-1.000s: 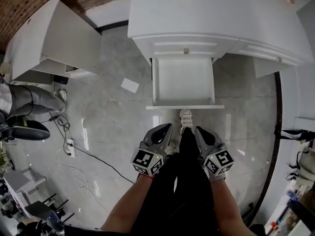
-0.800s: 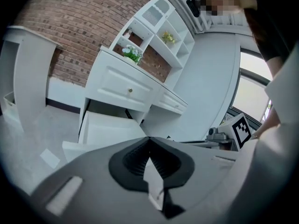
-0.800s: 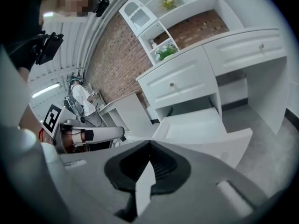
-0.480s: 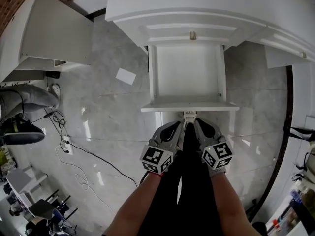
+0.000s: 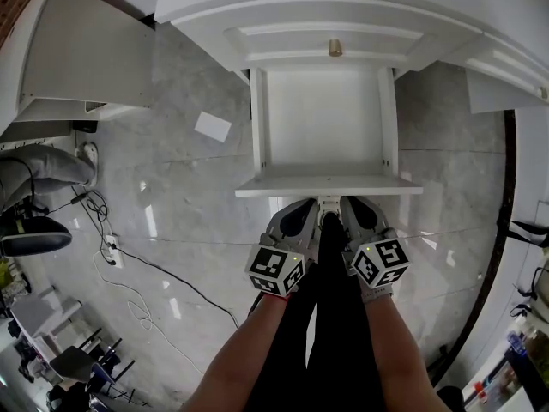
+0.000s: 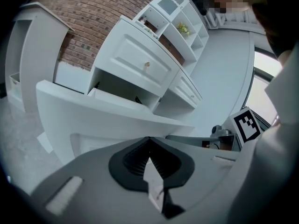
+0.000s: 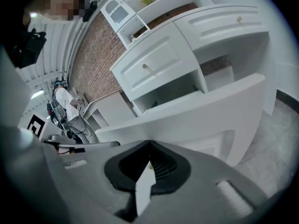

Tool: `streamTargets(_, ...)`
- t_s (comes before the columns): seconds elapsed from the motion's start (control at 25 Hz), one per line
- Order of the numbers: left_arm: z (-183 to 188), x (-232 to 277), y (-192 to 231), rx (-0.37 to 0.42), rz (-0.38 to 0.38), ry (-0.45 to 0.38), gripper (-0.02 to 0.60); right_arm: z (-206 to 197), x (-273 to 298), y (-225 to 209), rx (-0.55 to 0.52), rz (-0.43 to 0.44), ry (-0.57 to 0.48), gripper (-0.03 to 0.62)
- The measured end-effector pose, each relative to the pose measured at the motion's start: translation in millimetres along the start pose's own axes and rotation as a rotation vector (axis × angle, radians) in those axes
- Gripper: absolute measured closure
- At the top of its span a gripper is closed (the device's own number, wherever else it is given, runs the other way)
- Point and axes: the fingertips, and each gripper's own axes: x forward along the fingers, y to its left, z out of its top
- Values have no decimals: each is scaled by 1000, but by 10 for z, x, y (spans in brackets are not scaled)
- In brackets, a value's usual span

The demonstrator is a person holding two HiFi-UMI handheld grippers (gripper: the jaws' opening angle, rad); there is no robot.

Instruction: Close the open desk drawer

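The white desk drawer (image 5: 322,127) stands pulled out and empty, its front panel (image 5: 328,187) nearest me. Above it, the desk's upper drawer carries a small brass knob (image 5: 335,48). My left gripper (image 5: 302,209) and right gripper (image 5: 350,207) sit side by side just below the front panel, tips at its lower edge. Both are shut with nothing between the jaws. In the left gripper view the panel (image 6: 103,120) fills the space just beyond the left gripper (image 6: 149,140). The right gripper view shows the same panel (image 7: 196,111) beyond the right gripper (image 7: 149,144).
A white cabinet (image 5: 86,58) stands at the left with a sheet of paper (image 5: 213,127) on the grey tiled floor beside it. Cables (image 5: 129,264) trail across the floor at the left. Another person's leg (image 5: 34,174) is at the far left edge.
Both grippers have moved forward from well short of the drawer up to its front panel and drawn closer together. The view has closed in on the desk.
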Motion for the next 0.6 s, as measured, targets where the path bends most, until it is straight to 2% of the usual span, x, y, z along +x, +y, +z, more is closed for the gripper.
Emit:
streamTargets(0.28,51,139,-47,19,-6,16,578,13,0,-7,56,-15,-16,594)
streamTargets(0.6,157,238,11,-21,23,16,578,121,101,-61,110,-23,-30,594)
